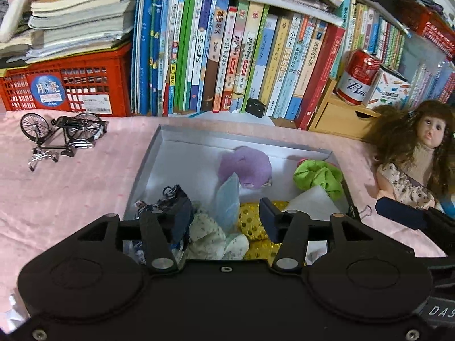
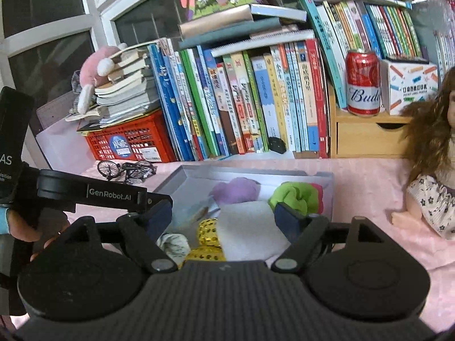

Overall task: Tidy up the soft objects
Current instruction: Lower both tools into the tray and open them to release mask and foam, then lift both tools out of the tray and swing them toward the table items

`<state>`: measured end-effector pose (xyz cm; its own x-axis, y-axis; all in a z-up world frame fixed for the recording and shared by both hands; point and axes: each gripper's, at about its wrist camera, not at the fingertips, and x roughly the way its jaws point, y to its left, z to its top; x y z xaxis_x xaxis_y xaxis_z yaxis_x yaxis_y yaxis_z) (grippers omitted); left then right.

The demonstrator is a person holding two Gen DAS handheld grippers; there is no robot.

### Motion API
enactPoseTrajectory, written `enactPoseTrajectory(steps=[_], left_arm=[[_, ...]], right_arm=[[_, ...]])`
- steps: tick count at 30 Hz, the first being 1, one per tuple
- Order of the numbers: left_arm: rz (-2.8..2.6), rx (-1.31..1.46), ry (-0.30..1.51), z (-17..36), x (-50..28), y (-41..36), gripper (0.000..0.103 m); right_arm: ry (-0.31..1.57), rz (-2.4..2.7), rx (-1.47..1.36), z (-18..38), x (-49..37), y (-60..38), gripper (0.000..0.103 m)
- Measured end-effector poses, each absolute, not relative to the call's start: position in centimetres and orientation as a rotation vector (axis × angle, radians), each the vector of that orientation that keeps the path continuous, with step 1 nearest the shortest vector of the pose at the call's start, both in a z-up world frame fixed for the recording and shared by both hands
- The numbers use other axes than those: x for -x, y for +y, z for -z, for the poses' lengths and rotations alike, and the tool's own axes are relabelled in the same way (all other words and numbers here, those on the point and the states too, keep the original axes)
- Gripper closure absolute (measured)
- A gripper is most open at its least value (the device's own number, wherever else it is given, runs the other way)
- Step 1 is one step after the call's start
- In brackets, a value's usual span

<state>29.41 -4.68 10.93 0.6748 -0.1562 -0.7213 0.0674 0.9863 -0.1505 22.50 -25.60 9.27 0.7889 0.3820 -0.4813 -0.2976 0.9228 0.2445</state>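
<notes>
A shallow grey box [image 1: 148, 153] [image 2: 176, 176] on the pink cloth holds soft things: a purple plush [image 1: 246, 167] [image 2: 236, 189], a green scrunchie [image 1: 318, 176] [image 2: 293, 196], a gold sequin pouch [image 1: 253, 221] [image 2: 207, 236], a floral cloth [image 1: 207, 236] [image 2: 173, 244], a white foam sheet [image 1: 310, 201] [image 2: 247, 227] and a dark pouch [image 1: 176, 213]. My left gripper [image 1: 224, 218] is open above the box's near end, empty. My right gripper [image 2: 224, 216] is open above the foam sheet, empty.
A doll [image 1: 418, 153] [image 2: 432, 176] lies right of the box. A toy bicycle [image 1: 62, 133] [image 2: 128, 169] lies left. Behind are a red crate [image 1: 68, 85], a row of books [image 1: 227, 56], a wooden drawer unit [image 2: 366, 136] with a red can [image 2: 364, 82].
</notes>
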Motion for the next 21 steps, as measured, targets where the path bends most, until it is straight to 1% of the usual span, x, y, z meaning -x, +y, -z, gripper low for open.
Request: enactPoseTrajectory(steps=[15, 21], left_arm=[[0.194, 0.081, 0.756, -14.0, -22.7, -2.9, 0.045], [0.226, 0.026, 0.719, -14.8, -19.9, -2.5, 0.041]], right_arm=[[0.544, -0.372, -0.109, -12.1, -17.7, -23.4, 0.013], [0.612, -0.33, -0.084, -12.6, -16.7, -22.2, 0.013]])
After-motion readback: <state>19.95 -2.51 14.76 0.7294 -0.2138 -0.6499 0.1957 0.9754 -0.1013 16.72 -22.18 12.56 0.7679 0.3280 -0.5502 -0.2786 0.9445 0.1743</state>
